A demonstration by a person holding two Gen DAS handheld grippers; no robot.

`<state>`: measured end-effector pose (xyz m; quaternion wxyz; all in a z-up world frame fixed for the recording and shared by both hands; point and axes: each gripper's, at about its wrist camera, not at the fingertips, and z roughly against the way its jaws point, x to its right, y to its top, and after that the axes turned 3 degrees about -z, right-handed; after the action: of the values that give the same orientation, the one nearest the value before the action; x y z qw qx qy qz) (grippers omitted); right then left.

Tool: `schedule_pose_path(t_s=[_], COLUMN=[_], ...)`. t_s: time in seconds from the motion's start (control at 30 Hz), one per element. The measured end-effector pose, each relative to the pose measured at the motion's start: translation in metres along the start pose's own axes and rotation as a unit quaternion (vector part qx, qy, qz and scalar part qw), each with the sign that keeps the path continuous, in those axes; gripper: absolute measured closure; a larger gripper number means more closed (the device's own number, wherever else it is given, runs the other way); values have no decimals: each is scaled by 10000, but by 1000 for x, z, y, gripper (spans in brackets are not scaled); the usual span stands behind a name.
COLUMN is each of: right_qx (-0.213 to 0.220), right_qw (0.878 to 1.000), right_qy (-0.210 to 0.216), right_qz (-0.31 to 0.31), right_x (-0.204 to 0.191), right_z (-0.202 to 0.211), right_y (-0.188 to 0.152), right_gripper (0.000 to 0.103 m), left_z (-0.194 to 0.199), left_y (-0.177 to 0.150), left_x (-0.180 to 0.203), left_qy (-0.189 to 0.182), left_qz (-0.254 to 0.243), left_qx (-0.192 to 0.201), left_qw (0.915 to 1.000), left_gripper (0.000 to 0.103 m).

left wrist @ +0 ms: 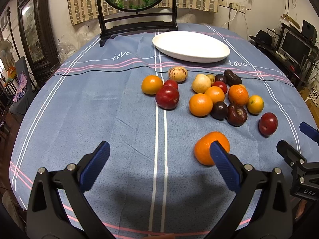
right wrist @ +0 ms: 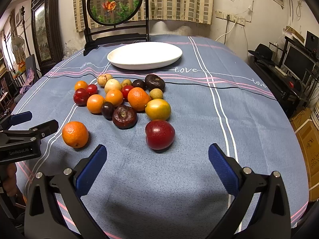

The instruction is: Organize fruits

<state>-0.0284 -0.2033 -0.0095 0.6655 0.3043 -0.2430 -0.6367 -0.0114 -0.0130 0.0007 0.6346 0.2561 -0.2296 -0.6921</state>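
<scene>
Several fruits lie loose on the blue tablecloth: oranges, red plums, dark mangosteens, pale round fruits. A white oval plate (left wrist: 191, 45) (right wrist: 144, 54) stands empty behind them. My left gripper (left wrist: 159, 155) is open above the cloth; its right finger overlaps a lone orange (left wrist: 205, 149) (right wrist: 75, 134) that lies just beyond it. My right gripper (right wrist: 157, 159) is open, with a red plum (right wrist: 160, 134) (left wrist: 268, 123) just ahead of its fingertips. Neither holds anything. Each gripper shows at the edge of the other's view: right gripper (left wrist: 299, 141), left gripper (right wrist: 33, 121).
A round goldfish screen on a dark stand (left wrist: 137, 6) (right wrist: 116, 10) stands at the table's far edge. Desk with monitors (right wrist: 295, 63) on the right, cardboard boxes (right wrist: 309, 139) beside the table. The table's near and left parts show bare cloth (left wrist: 89, 109).
</scene>
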Motion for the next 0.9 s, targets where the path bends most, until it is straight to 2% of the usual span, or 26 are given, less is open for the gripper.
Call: schedule_pose_path(t_s=[0.2, 0.37, 0.47, 0.57, 0.67, 0.7, 0.77, 0.8, 0.83, 0.9], right_qx=[-73, -207, -194, -169, -168, -173, -194, -212, -235, -298], right_qw=[9999, 9996, 9995, 9995, 9995, 9995, 9996, 9996, 9995, 9994], right_qy=[40, 141, 181, 202, 221, 212, 163, 139, 135, 148], right_qz=[-79, -163, -152, -174, -171, -167, -149, -144, -139, -96], right_x=[11, 19, 21, 27, 32, 33, 38, 39, 40, 41], right_z=[-4, -12, -12, -11, -11, -11, -12, -12, -14, -16], right_y=[-7, -10, -10, -8, -8, -8, -6, -5, -4, 0], right_gripper=[1, 1, 1, 1, 1, 1, 1, 1, 1, 1], left_z=[-9, -11, -8, -8, -19, -24, -33, -39, -40, -38], left_y=[-10, -8, -5, -2, -1, -1, -1, -2, -3, -4], left_x=[-4, -7, 0, 13, 29, 36, 45, 49, 51, 56], left_qy=[-293, -264, -378, -688, -811, -860, -941, -1116, -1137, -1079], left_qz=[-49, 62, -57, -217, -437, -522, -660, -709, -740, -916], left_qx=[-78, -140, -138, -115, -263, -304, -445, -559, -530, -410], left_qw=[9995, 9995, 9992, 9973, 9954, 9945, 9924, 9896, 9893, 9891], left_gripper=[2, 2, 2, 2, 2, 8, 32, 52, 56, 58])
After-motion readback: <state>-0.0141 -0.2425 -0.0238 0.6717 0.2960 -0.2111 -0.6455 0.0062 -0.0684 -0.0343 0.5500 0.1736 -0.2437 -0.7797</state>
